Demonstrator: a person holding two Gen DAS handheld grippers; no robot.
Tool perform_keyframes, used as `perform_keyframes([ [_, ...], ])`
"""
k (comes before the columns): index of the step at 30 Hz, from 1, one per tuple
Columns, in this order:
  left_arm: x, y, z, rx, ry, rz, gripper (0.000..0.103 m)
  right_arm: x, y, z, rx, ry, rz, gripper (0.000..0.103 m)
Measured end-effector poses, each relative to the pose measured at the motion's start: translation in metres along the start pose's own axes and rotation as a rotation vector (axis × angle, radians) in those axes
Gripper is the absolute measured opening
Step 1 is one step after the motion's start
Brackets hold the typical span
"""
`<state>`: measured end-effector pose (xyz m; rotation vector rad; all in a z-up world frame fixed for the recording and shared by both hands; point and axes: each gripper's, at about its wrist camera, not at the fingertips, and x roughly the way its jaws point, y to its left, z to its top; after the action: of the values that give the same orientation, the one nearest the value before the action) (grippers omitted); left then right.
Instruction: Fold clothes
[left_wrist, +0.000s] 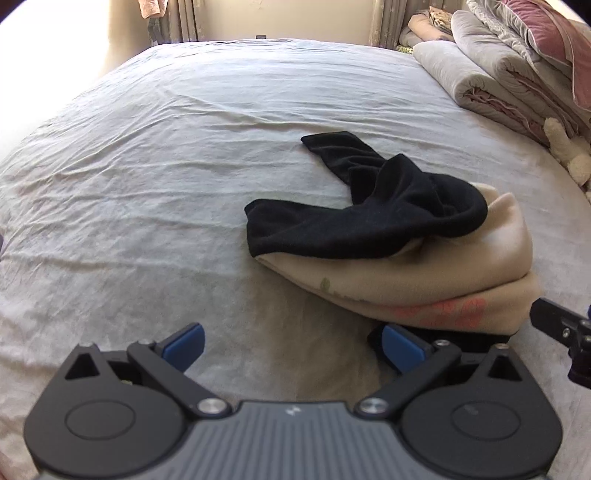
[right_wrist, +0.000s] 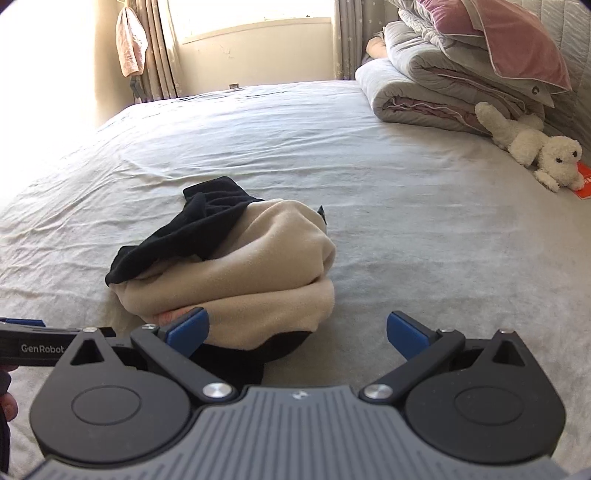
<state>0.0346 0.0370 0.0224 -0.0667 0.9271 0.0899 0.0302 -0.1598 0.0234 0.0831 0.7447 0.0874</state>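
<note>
The left gripper (left_wrist: 293, 347) has a grey ribbed housing flanked by two round black discs, each with a raised circle. Black linkage arms pivot on silver screws and end in blue pads (left_wrist: 186, 341) — short, angled, rubbery. The right gripper (right_wrist: 297, 334) looks identical, down to a small white logo on its housing. White "GenRobot" lettering marks one black side bar.

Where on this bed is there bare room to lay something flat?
Bare sheet left of the black garment and beige fleece, toward the curtains. Crowded at right: rolled quilts and plush dog.
</note>
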Motion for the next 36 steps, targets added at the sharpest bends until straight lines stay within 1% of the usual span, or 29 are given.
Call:
perform_keyframes([
  [3, 0.007, 0.002, 0.007, 0.000, -0.047, -0.033, 0.102, 0.014, -0.007, 0.007, 0.063, 0.020, 0.041, 0.103],
  [8, 0.027, 0.002, 0.015, -0.003, -0.142, -0.070, 0.102, 0.042, -0.024, 0.011, 0.217, 0.072, 0.089, 0.103],
  [10, 0.035, 0.001, 0.017, 0.003, -0.165, -0.078, 0.102, 0.052, -0.030, 0.010, 0.271, 0.094, 0.102, 0.103],
  [15, 0.051, -0.004, 0.014, 0.008, -0.209, -0.088, 0.102, 0.069, -0.036, 0.002, 0.340, 0.143, 0.129, 0.103],
  [17, 0.059, -0.007, 0.013, 0.031, -0.196, -0.083, 0.103, 0.074, -0.040, -0.002, 0.369, 0.157, 0.148, 0.103],
  [20, 0.070, -0.009, 0.012, 0.053, -0.154, -0.082, 0.103, 0.079, -0.044, -0.007, 0.399, 0.167, 0.175, 0.103],
  [22, 0.076, -0.008, 0.011, 0.045, -0.131, -0.088, 0.103, 0.077, -0.042, -0.010, 0.390, 0.156, 0.178, 0.103],
  [25, 0.084, -0.002, 0.011, -0.001, -0.089, -0.115, 0.103, 0.073, -0.039, -0.014, 0.377, 0.127, 0.171, 0.103],
  [29, 0.089, 0.005, 0.010, -0.046, -0.070, -0.155, 0.103, 0.069, -0.037, -0.019, 0.368, 0.097, 0.166, 0.103],
  [32, 0.083, 0.002, 0.008, -0.033, -0.098, -0.143, 0.103, 0.067, -0.037, -0.023, 0.381, 0.072, 0.166, 0.103],
  [33, 0.081, 0.002, 0.007, -0.029, -0.108, -0.141, 0.102, 0.067, -0.037, -0.024, 0.385, 0.065, 0.165, 0.103],
  [35, 0.076, 0.001, 0.006, -0.025, -0.126, -0.154, 0.094, 0.064, -0.036, -0.023, 0.397, 0.069, 0.163, 0.103],
  [36, 0.073, 0.000, 0.005, -0.023, -0.133, -0.162, 0.088, 0.063, -0.036, -0.023, 0.405, 0.072, 0.164, 0.103],
])
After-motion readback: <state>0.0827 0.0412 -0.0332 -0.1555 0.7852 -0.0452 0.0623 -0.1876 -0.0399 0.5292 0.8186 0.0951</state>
